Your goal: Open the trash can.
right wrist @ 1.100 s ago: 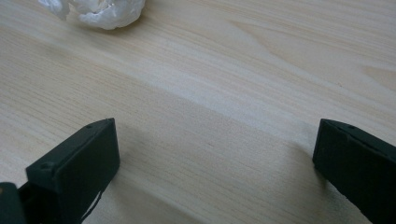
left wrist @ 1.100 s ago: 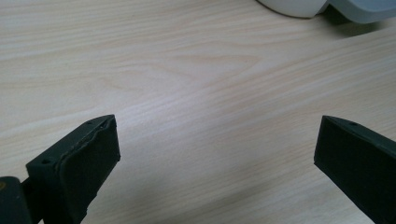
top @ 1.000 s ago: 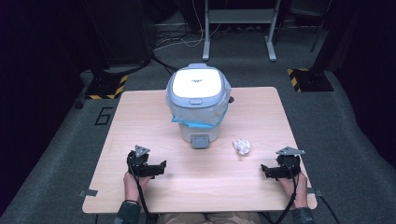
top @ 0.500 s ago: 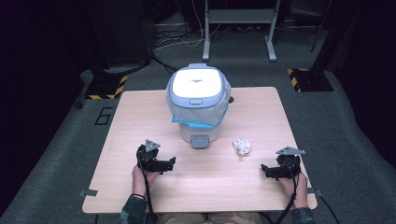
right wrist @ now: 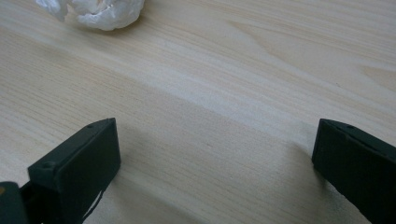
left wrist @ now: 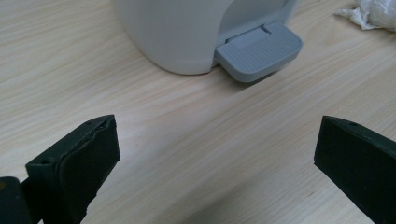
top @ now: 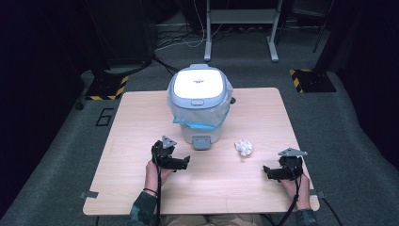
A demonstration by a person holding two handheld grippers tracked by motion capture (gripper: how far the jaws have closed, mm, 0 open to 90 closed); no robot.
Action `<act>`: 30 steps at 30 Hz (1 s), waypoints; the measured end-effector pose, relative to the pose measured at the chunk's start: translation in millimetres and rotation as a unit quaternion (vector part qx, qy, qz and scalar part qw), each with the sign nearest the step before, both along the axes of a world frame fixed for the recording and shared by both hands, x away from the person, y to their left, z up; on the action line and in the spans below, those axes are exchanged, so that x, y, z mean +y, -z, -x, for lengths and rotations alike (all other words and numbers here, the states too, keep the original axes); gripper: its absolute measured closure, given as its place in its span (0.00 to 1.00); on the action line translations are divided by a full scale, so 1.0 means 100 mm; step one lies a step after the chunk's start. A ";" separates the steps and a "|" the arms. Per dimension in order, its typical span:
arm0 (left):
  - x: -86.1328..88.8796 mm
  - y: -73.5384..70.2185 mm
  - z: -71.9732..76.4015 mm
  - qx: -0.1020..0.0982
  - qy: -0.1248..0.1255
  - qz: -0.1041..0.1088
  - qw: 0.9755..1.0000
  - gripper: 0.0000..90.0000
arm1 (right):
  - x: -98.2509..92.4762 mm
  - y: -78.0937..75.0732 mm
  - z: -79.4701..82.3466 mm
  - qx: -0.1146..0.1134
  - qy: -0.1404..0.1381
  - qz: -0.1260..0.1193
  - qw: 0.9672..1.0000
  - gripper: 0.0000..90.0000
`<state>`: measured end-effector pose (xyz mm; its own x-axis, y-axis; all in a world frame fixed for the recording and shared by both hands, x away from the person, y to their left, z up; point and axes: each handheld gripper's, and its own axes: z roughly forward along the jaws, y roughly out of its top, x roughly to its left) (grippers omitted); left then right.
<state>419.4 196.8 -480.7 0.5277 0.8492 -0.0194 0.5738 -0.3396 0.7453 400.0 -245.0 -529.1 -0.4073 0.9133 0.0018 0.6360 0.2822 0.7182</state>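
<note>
- A lab or test room set up for recording, not a home.
- A bare light-wood table (top: 141,141) stands alone on grey carpet (top: 357,141), with dark surroundings on every side.
- Yellow-and-black hazard tape marks the black base plates (top: 310,80) on the floor at both far corners.
- Loose cables (top: 174,40) trail across the floor behind the table.
- A grey metal stand (top: 240,28) with two legs sits at the back.
</note>
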 end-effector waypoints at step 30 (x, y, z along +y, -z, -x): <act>-0.42 0.13 -0.18 -0.050 0.060 0.048 0.996 0.93 | 0.00 0.00 0.00 0.000 0.000 0.000 1.000 0.00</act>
<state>437.4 154.8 -494.1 0.6279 0.7773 -0.0391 0.4551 -0.3260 0.8286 399.7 -245.0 -529.1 -0.4069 0.9135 0.0019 0.6363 0.2819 0.7181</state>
